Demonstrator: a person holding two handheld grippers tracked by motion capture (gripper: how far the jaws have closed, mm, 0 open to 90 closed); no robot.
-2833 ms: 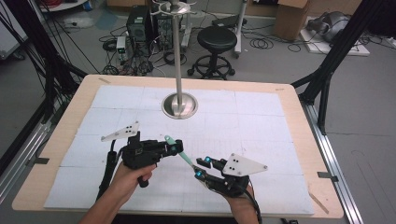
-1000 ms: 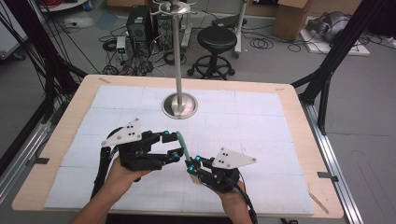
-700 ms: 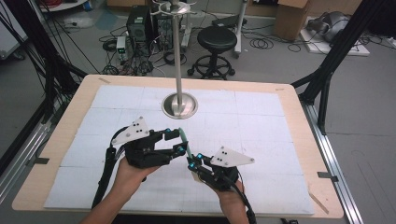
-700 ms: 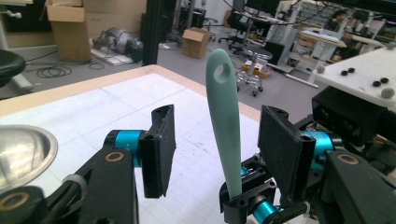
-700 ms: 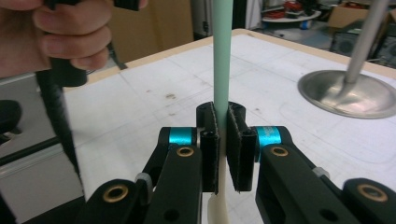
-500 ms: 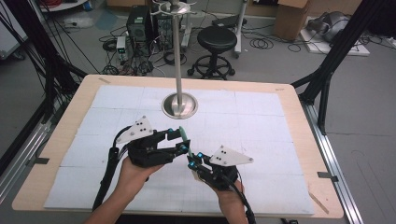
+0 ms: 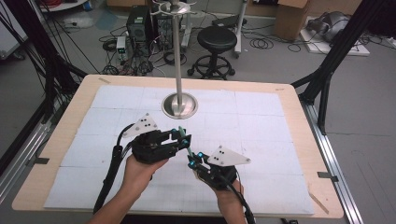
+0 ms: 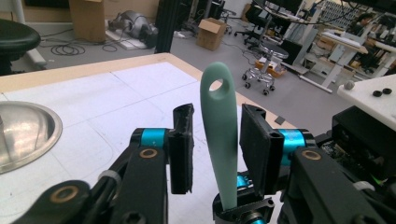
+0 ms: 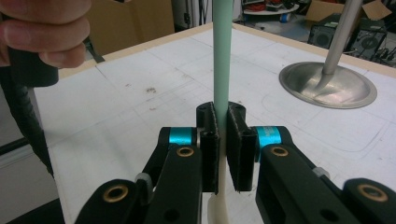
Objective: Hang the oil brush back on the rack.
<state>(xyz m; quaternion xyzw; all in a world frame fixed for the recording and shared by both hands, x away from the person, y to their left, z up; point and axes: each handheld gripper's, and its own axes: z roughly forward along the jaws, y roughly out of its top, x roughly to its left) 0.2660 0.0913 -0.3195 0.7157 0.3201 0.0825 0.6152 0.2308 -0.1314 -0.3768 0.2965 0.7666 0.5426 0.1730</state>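
A long pale green utensil handle [image 9: 222,56] with a hole at its far end [image 8: 215,85] rises from my right gripper [image 9: 223,112], which is shut on it low down, above a whitish lower part [image 9: 217,206]. In the high view the handle [image 7: 187,146] bridges the two grippers above the mat. My left gripper [image 8: 217,116] has its jaws on either side of the handle's upper part. They have just been closing, with a slim gap still showing on one side. In the high view my left gripper [image 7: 183,138] sits just left of my right gripper [image 7: 192,159].
A steel pole on a round metal base [image 7: 179,105] stands at the middle back of the white mat [image 7: 261,116]; its base also shows in the gripper views [image 8: 23,135] [image 9: 327,86]. The wooden table edge [image 7: 308,140] rings the mat. My left hand [image 9: 42,32] is close by.
My left gripper has come in from the left to the right gripper, and its jaws now straddle the green handle and stand narrower. The right gripper has kept still with the handle in it.
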